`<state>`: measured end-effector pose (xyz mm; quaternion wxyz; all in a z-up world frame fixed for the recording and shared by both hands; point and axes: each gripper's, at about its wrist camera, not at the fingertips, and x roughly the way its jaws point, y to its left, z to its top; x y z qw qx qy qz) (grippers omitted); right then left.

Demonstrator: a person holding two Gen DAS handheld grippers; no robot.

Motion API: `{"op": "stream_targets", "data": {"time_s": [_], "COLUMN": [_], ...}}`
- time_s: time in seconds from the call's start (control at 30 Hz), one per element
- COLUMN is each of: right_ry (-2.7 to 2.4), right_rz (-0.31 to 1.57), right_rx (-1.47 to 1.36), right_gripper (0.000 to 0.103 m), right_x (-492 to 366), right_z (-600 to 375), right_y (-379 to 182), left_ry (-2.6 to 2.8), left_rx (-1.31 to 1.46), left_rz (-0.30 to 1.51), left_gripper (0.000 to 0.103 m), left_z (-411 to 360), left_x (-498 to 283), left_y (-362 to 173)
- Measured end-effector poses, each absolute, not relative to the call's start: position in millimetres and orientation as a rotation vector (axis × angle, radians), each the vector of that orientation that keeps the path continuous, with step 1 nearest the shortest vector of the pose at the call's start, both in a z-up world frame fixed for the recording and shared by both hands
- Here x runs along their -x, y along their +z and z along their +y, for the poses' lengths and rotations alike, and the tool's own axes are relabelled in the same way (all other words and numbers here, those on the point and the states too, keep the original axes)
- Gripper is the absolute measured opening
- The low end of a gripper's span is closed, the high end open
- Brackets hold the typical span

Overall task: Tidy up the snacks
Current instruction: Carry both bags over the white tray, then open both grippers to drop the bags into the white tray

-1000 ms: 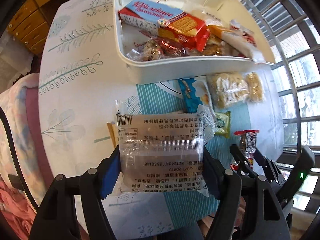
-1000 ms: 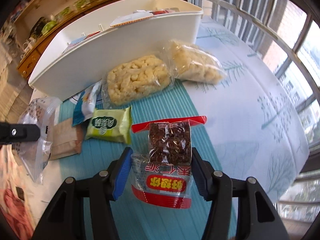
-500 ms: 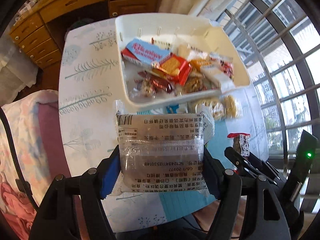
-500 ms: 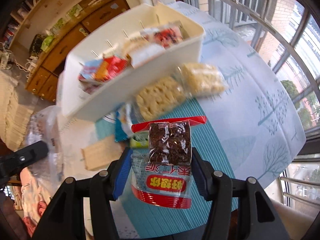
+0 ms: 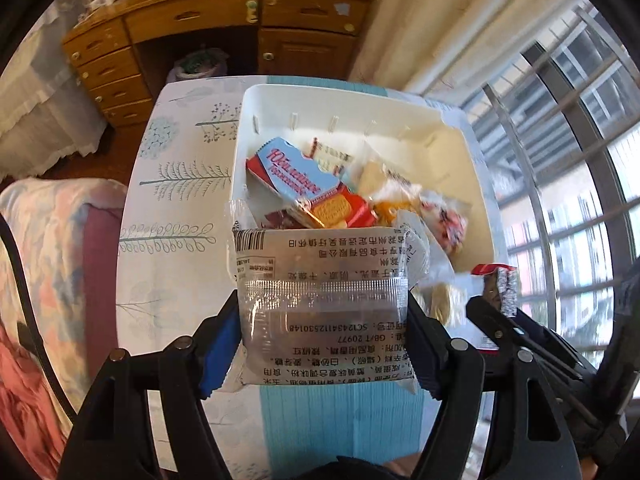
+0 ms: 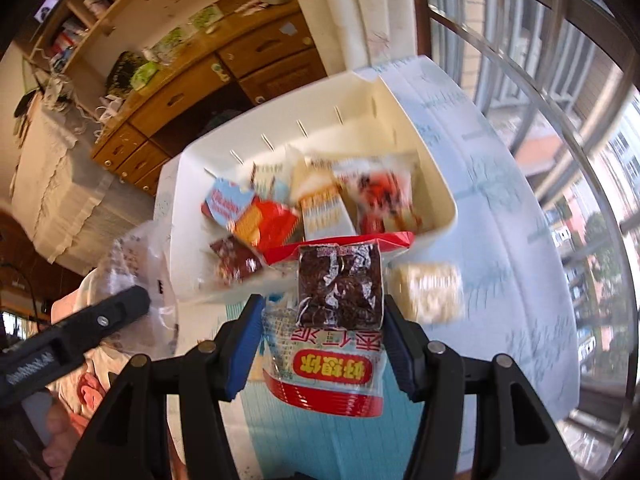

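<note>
In the left wrist view, a clear packet printed with black text (image 5: 324, 304) is held between the fingers of the left gripper (image 5: 320, 344), which are closed against its two sides, in the lower middle of the frame. Above it, in the centre, a white bin (image 5: 476, 184) is seen on the desk (image 5: 180, 216), which is covered with a cloth with a leaf pattern. Several snacks are lying inside the bin, among them a blue and red biscuit box (image 5: 304, 184). At the right edge of this frame the right gripper (image 5: 496, 320) is partly seen with its red-topped packet.

In the right wrist view, a red and white packet with dark brown pieces (image 6: 336, 312) is gripped by the fingers of the right gripper (image 6: 324, 344), which are pressed on both its sides, in the lower middle of the frame. The white bin (image 6: 436, 184) is seen above it, in the centre. A bag of pale yellow puffs (image 6: 428, 296) is lying on the desk just right of the held packet, outside the bin. A wooden cabinet with drawers (image 6: 248, 68) is standing in the upper left.
</note>
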<state>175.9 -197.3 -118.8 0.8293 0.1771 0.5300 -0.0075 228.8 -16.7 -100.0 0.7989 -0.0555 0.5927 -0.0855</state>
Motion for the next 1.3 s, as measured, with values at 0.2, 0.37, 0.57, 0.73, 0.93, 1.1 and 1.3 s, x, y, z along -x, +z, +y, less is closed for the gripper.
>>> {"op": "stream_targets", "data": {"time_s": [0.2, 0.37, 0.57, 0.73, 0.93, 1.1, 1.3], "right_ry": [0.111, 0.186, 0.228, 0.213, 0.207, 0.19, 0.148], "right_rz": [1.037, 0.987, 0.922, 0.866, 0.847, 0.833, 0.817], "right_rx": [-0.323, -0.29, -0.277, -0.286, -0.271, -0.251, -0.252], "right_gripper": [0.058, 0.058, 0.058, 0.062, 0.076, 0.079, 0.079], "right_x": [-200, -219, -239, -248, -248, -236, -201], "right_z": [-207, -217, -231, -243, -246, -241, -230], "right_y": [-122, -139, -154, -160, -159, -152, -144], "left_ry": [-0.085, -0.021, -0.016, -0.013, -0.025, -0.056, -0.085], "left_rx": [0.157, 0.209, 0.281, 0.296, 0.376, 0.392, 0.404], "left_rz": [1.202, 1.132, 1.071, 1.005, 0.982, 0.934, 0.908], "left_gripper": [0.073, 0.073, 0.073, 0.074, 0.086, 0.093, 0.093], "left_z": [-26, -32, -34, -36, -31, -25, -10], "left_x": [-238, -239, -239, -243, -242, -226, -198], "left_y": [-122, -146, -167, -168, -167, -153, -140]}}
